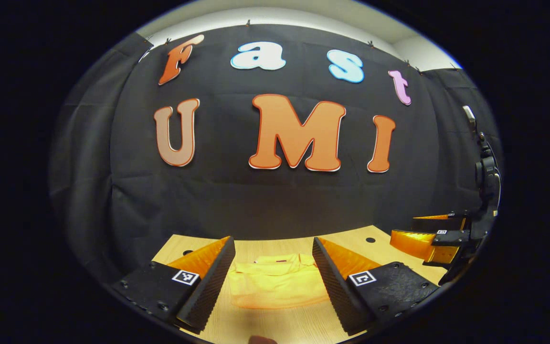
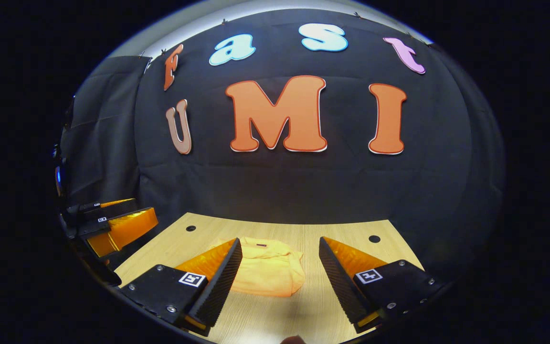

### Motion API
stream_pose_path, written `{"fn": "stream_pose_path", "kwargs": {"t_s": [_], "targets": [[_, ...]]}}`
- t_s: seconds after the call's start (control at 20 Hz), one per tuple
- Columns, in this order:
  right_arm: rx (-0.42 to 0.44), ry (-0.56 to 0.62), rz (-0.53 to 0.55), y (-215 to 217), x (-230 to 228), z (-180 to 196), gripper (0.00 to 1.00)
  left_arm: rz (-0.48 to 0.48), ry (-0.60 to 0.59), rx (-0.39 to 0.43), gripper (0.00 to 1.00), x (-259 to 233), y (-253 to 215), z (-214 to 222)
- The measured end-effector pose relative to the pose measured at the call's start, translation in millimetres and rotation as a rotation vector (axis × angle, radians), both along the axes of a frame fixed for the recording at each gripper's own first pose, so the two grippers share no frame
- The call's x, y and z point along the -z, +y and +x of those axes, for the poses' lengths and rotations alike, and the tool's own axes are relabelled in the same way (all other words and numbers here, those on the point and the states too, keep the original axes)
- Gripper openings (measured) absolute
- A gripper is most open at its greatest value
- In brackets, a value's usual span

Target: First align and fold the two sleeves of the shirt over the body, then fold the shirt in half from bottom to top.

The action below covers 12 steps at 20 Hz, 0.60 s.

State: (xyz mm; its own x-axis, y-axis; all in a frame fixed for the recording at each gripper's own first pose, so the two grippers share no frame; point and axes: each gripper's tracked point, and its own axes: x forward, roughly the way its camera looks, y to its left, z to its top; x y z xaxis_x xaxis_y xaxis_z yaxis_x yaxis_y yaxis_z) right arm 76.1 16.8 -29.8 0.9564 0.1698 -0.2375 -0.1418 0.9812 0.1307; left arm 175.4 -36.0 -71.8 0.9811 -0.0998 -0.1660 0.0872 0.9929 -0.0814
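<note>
Left gripper view first: the shirt point(image 1: 277, 285) looks already folded to me. It's a compact yellow bundle lying flat on the surface point(image 1: 275, 320), collar end pointing away from me, no sleeves sticking out that I can see. So I'd say both sleeve folds and the bottom-to-top fold are done, and maybe only a tidy-up is left. My left gripper point(image 1: 275, 279) hangs above the shirt's near edge, spread wide with nothing in it, the shirt showing in the gap between the ribbed inner faces. Off to the shirt's right is my right gripper point(image 1: 430, 241), also up off the surface.

Right gripper view: the shirt point(image 2: 268, 273) again, soft, thin, lightly rumpled cloth, rounded at its right side. The surface point(image 2: 303, 306) is pale wood-grain with a couple of small dark holes beyond the shirt. My right gripper point(image 2: 280, 277) is wide apart and empty, hovering just right of the shirt. The left gripper point(image 2: 112, 224) sits well to the shirt's left.
</note>
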Motion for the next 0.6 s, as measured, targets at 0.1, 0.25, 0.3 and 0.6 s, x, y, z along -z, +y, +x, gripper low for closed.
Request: {"fn": "stream_pose_path", "kwargs": {"t_s": [0.1, 0.25, 0.3, 0.6], "targets": [[-0.007, -0.042, -0.001, 2.6, -4.4, -13.4, 0.98, 0.017, -0.016, -0.02, 0.98, -0.9, -2.8, -17.9], [-0.051, -0.09, -0.015, 11.2, -9.9, -32.6, 0.98, 0.022, -0.004, -0.073, 0.98, 7.8, -3.6, -45.3], [-0.055, -0.098, -0.023, 13.5, -8.0, -38.2, 0.98, 0.023, 0.002, -0.081, 0.98, 13.5, -5.1, -52.4], [-0.036, -0.214, -0.059, 12.4, -11.9, -66.4, 0.98, 0.035, 0.045, -0.094, 0.98, 51.6, -17.0, -93.6]]}}
